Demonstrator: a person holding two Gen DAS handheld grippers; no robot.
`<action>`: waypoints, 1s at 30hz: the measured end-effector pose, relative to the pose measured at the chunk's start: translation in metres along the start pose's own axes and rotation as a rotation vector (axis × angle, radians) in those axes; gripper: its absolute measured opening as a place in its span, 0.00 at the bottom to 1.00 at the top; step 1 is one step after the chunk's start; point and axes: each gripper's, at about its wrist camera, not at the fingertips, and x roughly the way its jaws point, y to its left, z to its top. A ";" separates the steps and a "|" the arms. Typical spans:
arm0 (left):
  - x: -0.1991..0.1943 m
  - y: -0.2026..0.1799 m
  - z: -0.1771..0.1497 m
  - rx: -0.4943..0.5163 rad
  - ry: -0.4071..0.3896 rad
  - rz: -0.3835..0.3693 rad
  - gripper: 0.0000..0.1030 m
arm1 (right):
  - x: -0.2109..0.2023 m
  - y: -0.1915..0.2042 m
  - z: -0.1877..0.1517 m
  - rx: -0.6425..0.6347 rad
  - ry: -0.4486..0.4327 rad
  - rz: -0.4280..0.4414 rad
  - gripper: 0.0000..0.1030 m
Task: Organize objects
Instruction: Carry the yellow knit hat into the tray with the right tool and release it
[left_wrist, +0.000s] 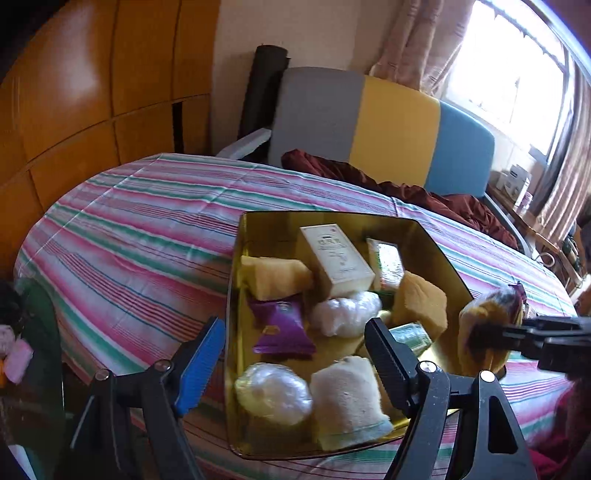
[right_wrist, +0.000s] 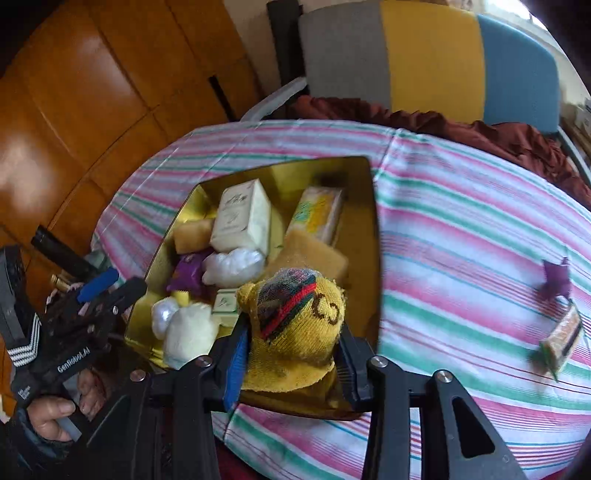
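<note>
A gold tin tray (left_wrist: 325, 216) (right_wrist: 373, 240) sits on the striped tablecloth and holds several items. Among them are a cream box (left_wrist: 338, 262), yellow sponges (left_wrist: 275, 277), a purple packet (left_wrist: 282, 325) and white wrapped balls (left_wrist: 273, 391). My right gripper (right_wrist: 291, 339) is shut on a rolled yellow knit sock (right_wrist: 295, 314) with red and green stripes, held above the tray's near edge. The same sock (left_wrist: 484, 321) shows blurred at the right of the left wrist view. My left gripper (left_wrist: 291, 330) stands open over the tray's near left rim, nothing gripped.
On the cloth to the right lie a purple wrapper (right_wrist: 557, 280) and a small green-orange packet (right_wrist: 563, 341). A grey, yellow and blue chair (left_wrist: 391, 125) with maroon cloth (left_wrist: 443, 199) stands behind the table. Wooden cabinets (left_wrist: 92, 92) fill the left.
</note>
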 end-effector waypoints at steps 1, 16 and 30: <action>0.000 0.002 0.000 -0.004 0.001 0.005 0.76 | 0.005 0.004 -0.001 -0.006 0.011 0.010 0.41; 0.009 0.007 -0.005 -0.014 0.031 0.005 0.76 | 0.062 0.020 -0.016 -0.008 0.145 0.026 0.41; 0.011 0.003 -0.009 0.000 0.045 0.005 0.76 | 0.072 0.030 -0.026 -0.041 0.169 0.072 0.62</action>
